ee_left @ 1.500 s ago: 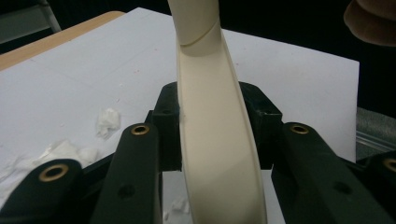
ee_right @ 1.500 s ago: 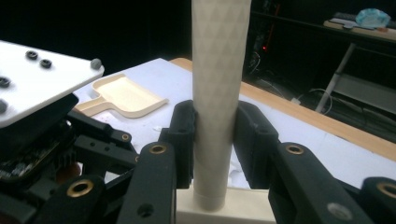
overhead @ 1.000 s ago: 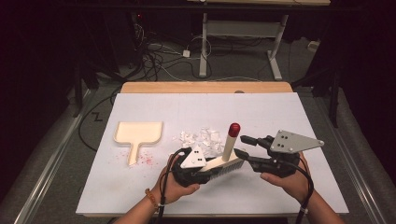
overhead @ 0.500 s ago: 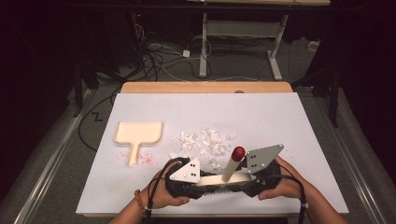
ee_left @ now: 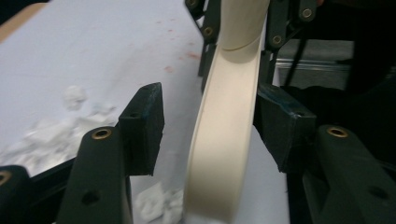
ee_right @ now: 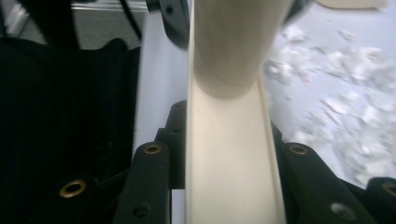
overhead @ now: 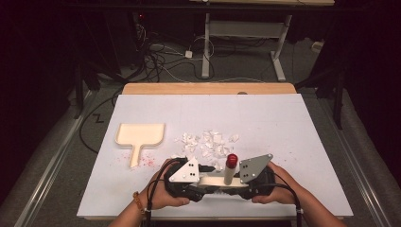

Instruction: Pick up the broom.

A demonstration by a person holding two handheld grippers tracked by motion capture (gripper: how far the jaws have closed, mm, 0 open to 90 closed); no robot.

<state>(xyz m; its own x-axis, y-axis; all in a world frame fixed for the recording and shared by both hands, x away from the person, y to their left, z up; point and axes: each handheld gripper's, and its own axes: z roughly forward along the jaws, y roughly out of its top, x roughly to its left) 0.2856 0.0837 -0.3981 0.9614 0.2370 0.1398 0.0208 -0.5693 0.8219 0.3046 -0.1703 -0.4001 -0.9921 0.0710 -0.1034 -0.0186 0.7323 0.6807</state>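
Note:
A cream brush [overhead: 213, 180] with an upright handle and a red cap [overhead: 231, 160] lies crosswise near the table's front edge, between my two grippers. My left gripper [overhead: 208, 182] points right; in the left gripper view its jaws [ee_left: 210, 126] stand open around the cream blade [ee_left: 224, 140], the left pad [ee_left: 142, 126] apart from it. My right gripper [overhead: 234, 184] points left. In the right gripper view it [ee_right: 224, 135] is shut on the cream brush [ee_right: 229, 163], whose handle [ee_right: 233, 42] rises close ahead. A cream dustpan [overhead: 140, 135] lies flat at the left.
Several white paper scraps [overhead: 208, 142] are heaped just beyond the grippers, mid-table. Red specks [overhead: 146, 161] mark the white table cover [overhead: 283, 127] by the dustpan's handle. A wooden strip [overhead: 208, 88] edges the far side; cables and desk legs lie on the floor beyond.
The right gripper came in from the right and closed on the brush that the left gripper held. The brush tipped from slanted to crosswise, and both hands drew toward the front edge.

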